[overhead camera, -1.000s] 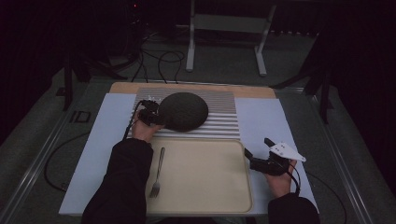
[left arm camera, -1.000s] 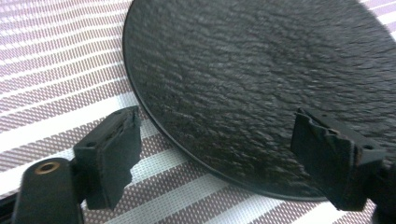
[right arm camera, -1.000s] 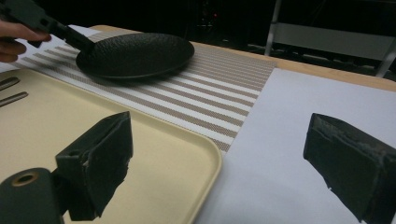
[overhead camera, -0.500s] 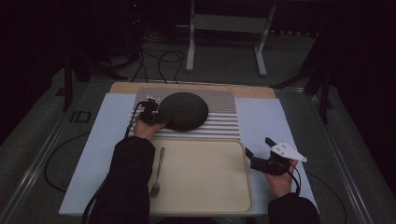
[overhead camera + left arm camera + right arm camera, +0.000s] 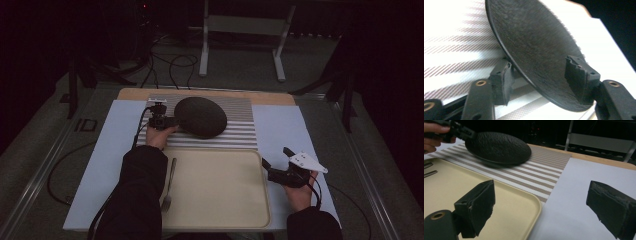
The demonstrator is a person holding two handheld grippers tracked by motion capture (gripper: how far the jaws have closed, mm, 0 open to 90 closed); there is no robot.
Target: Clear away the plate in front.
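The left gripper [image 5: 167, 121], jaws just closing, straddles the rim of the black plate [image 5: 201, 116] on the striped mat [image 5: 240, 131]. A fork [image 5: 169, 184] lies in the beige tray [image 5: 220, 190]. The right gripper [image 5: 274, 169] hangs released.

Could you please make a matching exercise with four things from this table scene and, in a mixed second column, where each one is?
Things:
1. black plate
2. fork
3. left gripper
4. right gripper

Places or states:
A. lies on the left part of the beige tray
B. hangs open above the tray's right edge, nothing between its jaws
C. rests on the striped mat, its left edge raised
D. its jaws have just been closing, one on each side of the plate's rim

Pairs: 1-C, 2-A, 3-D, 4-B
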